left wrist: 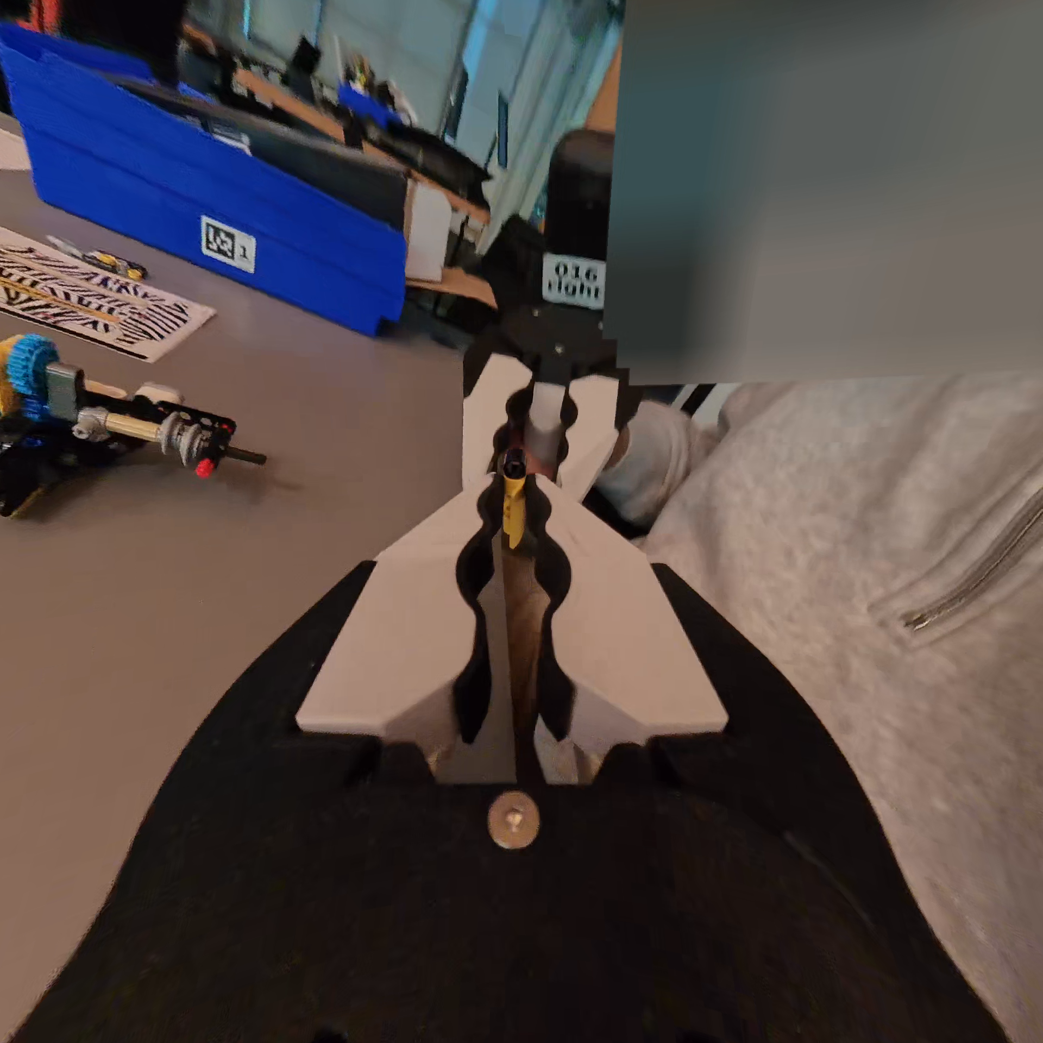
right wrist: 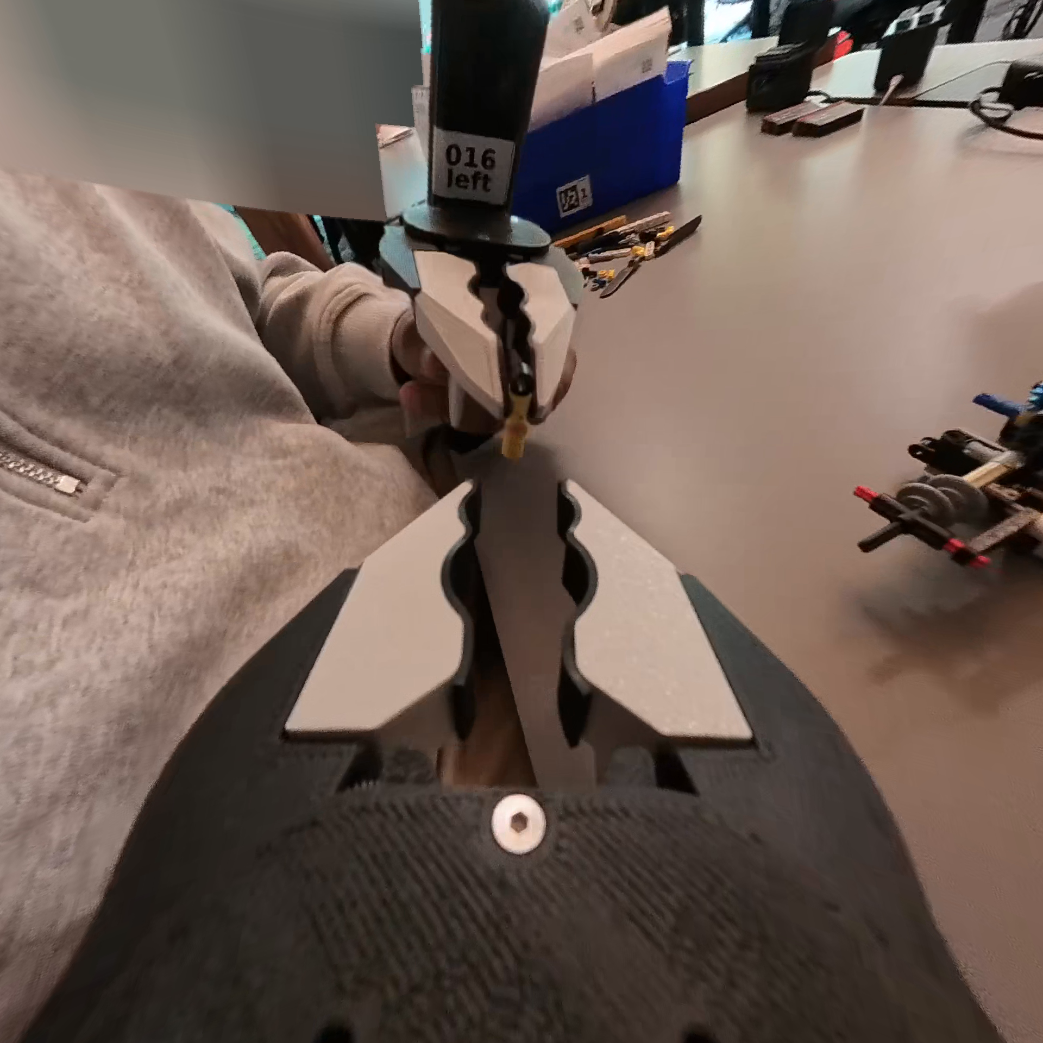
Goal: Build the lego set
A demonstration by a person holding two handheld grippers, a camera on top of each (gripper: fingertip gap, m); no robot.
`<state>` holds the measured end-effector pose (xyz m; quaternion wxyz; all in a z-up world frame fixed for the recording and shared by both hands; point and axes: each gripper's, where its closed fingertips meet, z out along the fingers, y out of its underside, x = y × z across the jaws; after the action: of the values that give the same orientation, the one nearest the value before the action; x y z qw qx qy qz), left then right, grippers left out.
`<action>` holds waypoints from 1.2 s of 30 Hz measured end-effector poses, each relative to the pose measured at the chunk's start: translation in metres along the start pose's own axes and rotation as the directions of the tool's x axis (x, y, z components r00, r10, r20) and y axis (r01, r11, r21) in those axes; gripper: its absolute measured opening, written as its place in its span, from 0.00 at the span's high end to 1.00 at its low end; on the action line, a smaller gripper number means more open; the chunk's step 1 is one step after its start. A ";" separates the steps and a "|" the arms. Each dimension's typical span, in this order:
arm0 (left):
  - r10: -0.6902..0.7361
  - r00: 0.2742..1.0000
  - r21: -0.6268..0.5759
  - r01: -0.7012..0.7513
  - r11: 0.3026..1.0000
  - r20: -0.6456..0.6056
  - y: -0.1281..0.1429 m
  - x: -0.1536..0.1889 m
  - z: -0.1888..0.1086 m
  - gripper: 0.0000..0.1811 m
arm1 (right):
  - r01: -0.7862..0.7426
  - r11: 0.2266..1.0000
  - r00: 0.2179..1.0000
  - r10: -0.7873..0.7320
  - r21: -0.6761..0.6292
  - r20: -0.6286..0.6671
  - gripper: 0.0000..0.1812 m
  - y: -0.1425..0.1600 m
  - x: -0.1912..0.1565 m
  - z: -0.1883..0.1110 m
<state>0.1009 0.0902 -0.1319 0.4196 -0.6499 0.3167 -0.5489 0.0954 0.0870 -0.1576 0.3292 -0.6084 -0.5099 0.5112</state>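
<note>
My left gripper (left wrist: 513,484) is shut on a small yellow lego pin (left wrist: 512,516) with a dark end, held in the air over the table edge. My right gripper (right wrist: 516,492) is open and empty, pointing straight at the left one. In the right wrist view the left gripper (right wrist: 519,415) faces me with the yellow pin (right wrist: 515,443) sticking out of its tip, just short of my open fingers. In the left wrist view the right gripper (left wrist: 536,451) stands just beyond the pin. A partly built black lego model (left wrist: 113,429) with grey gears lies on the grey table (left wrist: 282,564). It also shows in the right wrist view (right wrist: 971,508).
A blue bin (left wrist: 197,169) stands at the back of the table, also in the right wrist view (right wrist: 609,147). A striped sticker sheet (left wrist: 96,293) and loose lego parts (right wrist: 632,242) lie near it. A person in a grey sweatshirt (right wrist: 169,451) is close behind both grippers. Less than 4 cm separates the two grippers' tips.
</note>
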 end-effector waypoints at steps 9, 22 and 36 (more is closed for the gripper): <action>-0.055 0.998 0.088 0.054 0.995 0.003 -0.008 0.003 0.004 0.97 | -0.040 0.992 0.999 0.041 0.120 -0.012 0.96 -0.020 -0.003 0.008; -0.087 0.993 0.122 0.097 0.988 -0.082 -0.012 0.012 0.001 0.97 | -0.082 0.992 0.995 0.075 0.100 0.065 0.97 -0.017 -0.014 0.006; -0.089 0.994 0.109 0.081 0.991 0.066 -0.013 -0.018 -0.012 0.98 | 0.102 0.995 0.970 -0.100 -0.004 -0.224 0.88 -0.001 0.029 -0.036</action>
<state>0.0855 0.1091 -0.1279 0.4407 -0.6585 0.2440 -0.5591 0.1279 0.1200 -0.1554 0.4125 -0.6340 -0.4980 0.4241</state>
